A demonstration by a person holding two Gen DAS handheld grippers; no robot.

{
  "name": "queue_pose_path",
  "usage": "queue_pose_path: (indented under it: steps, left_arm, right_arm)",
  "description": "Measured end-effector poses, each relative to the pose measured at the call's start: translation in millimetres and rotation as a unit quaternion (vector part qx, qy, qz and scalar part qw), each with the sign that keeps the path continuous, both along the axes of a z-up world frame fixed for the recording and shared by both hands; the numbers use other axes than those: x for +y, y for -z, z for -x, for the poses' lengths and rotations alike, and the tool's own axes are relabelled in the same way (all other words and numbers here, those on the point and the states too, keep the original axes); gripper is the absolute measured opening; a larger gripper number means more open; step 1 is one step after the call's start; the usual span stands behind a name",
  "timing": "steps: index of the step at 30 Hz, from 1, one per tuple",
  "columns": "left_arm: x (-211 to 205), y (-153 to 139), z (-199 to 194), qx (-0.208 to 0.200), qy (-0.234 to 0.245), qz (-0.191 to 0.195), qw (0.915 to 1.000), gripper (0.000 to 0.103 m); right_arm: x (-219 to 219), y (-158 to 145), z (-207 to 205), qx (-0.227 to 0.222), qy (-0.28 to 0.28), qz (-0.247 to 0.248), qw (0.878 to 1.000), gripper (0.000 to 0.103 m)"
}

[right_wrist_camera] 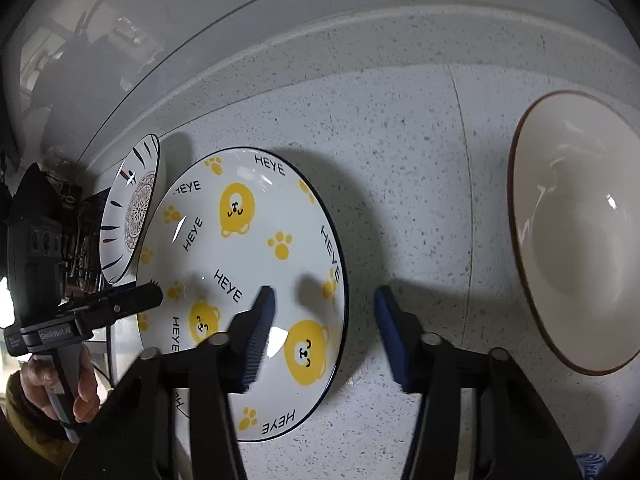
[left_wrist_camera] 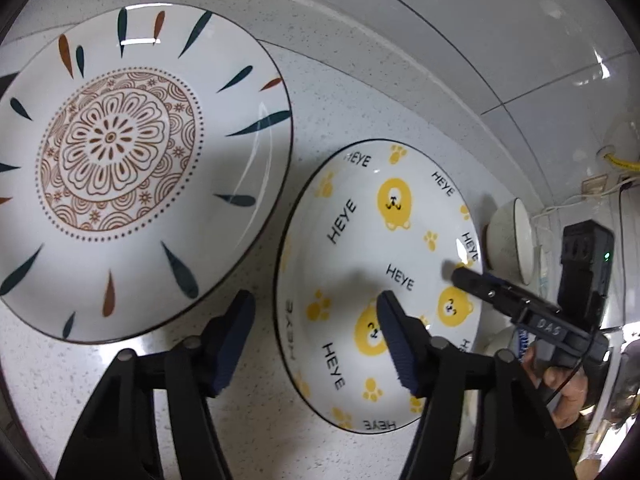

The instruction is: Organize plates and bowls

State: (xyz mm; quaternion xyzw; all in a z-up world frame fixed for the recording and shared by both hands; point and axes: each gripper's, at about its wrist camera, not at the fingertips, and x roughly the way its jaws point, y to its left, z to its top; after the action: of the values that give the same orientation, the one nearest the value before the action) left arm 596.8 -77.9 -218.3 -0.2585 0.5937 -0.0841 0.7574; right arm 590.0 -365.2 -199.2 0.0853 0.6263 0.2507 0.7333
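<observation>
Bear plate (left_wrist_camera: 380,280) sits flat on the speckled counter (left_wrist_camera: 320,100), between the flower plate (left_wrist_camera: 132,168) on one side and a plain bowl (right_wrist_camera: 576,232) on the other — all three apart, none touching as far as I can see.

Both grippers straddle its rim from opposite sides. Left gripper (left_wrist_camera: 316,340) has one finger over the plate's inside, the other over bare counter betw. the two plates, so the near-left rim lies in the gap. Right gripper (right_wrist_camera: 324,332) mirrors that: one finger over the plate, the other over counter toward the bowl. Neither is gripping yet — jaws part-open, pads not pressing on the rim.

Plate is round, so no long axis to line up; what matters is the rim edge running crosswise between each pair of fingers. Both hands look about equally near — reads like a two-sided pinch and lift, prob. onto the flower plate.
</observation>
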Motion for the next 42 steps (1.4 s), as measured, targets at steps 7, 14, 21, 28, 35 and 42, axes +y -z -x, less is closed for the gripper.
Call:
queue_pose_path:
  steps: [7,14,21,28,35,42]
  left_arm:
    - [9,11,0,0.007,-0.009,0.013,0.9998,0.012]
    - [16,12,10,0.009,-0.008,0.012,0.9999,0.012]
    - [23,-5,26,-0.002,0.001,0.013,0.9999,0.012]
    - [32,-44,72,-0.045,0.021,-0.007,0.9987,0.013]
    - [67,-84,150,-0.088,0.034,-0.019,0.9953,0.013]
    - [107,-105,237,-0.093,0.050,-0.037,0.9937,0.013]
  right_arm:
    - [-7,3,-1,0.006,0.009,-0.006,1.000,0.014]
    - [-3,0,6,-0.006,0.016,-0.002,1.000,0.014]
    - [-3,-21,25,-0.027,0.028,0.005,0.999,0.014]
    - [8,-61,77,-0.063,0.038,0.003,0.997,0.014]
    - [40,-98,157,-0.092,0.037,-0.003,0.995,0.014]
    - [76,-105,236,-0.088,0.033,-0.018,0.995,0.014]
